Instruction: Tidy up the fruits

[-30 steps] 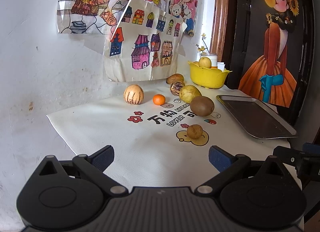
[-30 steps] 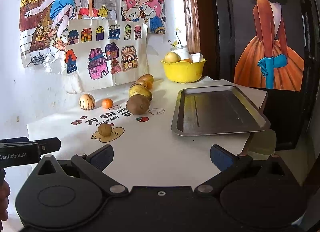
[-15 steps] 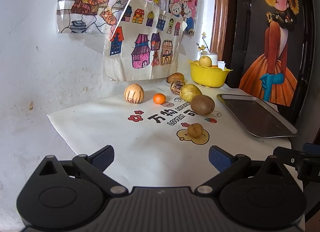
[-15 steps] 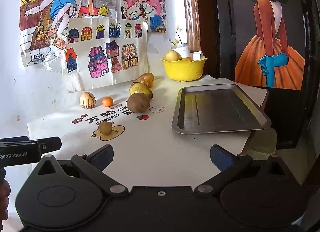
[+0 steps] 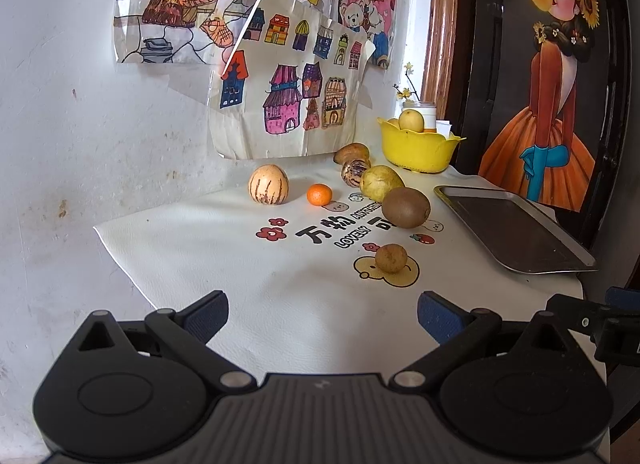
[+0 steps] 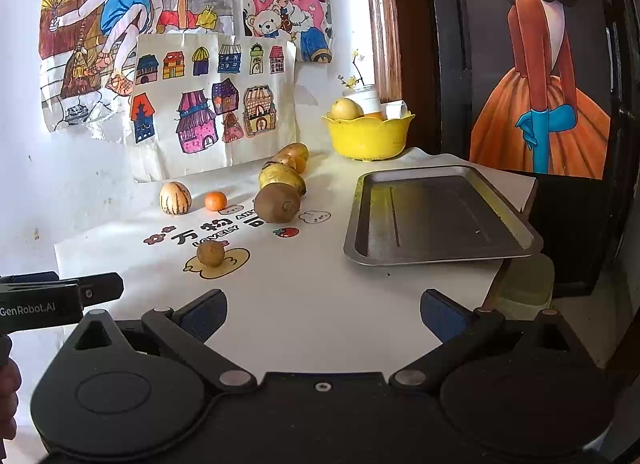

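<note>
Left wrist view: the left gripper (image 5: 322,314) fills the bottom of the frame with its jaws spread wide and nothing between the blue pads (image 5: 208,314). Beyond it a white printed mat (image 5: 224,256) covers the table. Loose fruit lies across the middle of the frame: a small brown round fruit (image 5: 391,258) nearest, on a yellow cartoon print; a kiwi (image 5: 405,207) above it; a yellow-green pear-like fruit (image 5: 380,183) touching the kiwi; a mottled dark fruit (image 5: 354,171) and a brown one (image 5: 352,153) behind; a small orange (image 5: 319,194) left of centre; and a cream striped melon-like fruit (image 5: 268,184) further left. At upper right of centre a yellow bowl (image 5: 418,148) holds a pale yellow apple-like fruit (image 5: 411,120) with something orange beside it. A dark metal tray (image 5: 516,232) at the right edge holds nothing.

Right wrist view: the right gripper (image 6: 323,314) sits at the bottom of the frame, jaws likewise released and empty. The tray (image 6: 436,216) lies right of centre, bare inside, well apart from the kiwi (image 6: 277,203) and the small brown fruit (image 6: 211,253). The yellow bowl (image 6: 368,136) stands at upper centre, just behind the tray, with the pale fruit (image 6: 345,109) and an orange piece inside; a white jar (image 6: 366,98) rises behind its rim.
</note>
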{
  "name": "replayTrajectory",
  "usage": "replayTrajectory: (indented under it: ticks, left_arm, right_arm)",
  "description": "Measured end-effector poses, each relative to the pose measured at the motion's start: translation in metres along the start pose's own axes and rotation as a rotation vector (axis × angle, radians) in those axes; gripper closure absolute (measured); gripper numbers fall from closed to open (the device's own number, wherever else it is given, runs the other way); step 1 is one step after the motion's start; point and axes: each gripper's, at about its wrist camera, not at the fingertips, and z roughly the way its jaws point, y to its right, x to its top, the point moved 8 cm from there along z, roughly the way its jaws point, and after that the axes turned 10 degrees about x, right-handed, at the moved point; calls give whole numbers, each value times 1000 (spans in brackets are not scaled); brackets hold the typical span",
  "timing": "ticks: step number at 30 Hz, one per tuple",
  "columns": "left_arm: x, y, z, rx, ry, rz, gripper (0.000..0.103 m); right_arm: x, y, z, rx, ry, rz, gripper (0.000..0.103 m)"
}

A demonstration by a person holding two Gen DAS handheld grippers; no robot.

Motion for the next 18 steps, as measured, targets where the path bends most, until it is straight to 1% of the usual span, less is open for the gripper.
replayTrajectory:
  ticks: [18]
  left_arm:
    - [-3, -1, 1, 4, -6, 2, 0]
  right_arm:
    - [-1, 0, 1, 0, -5, -1, 0]
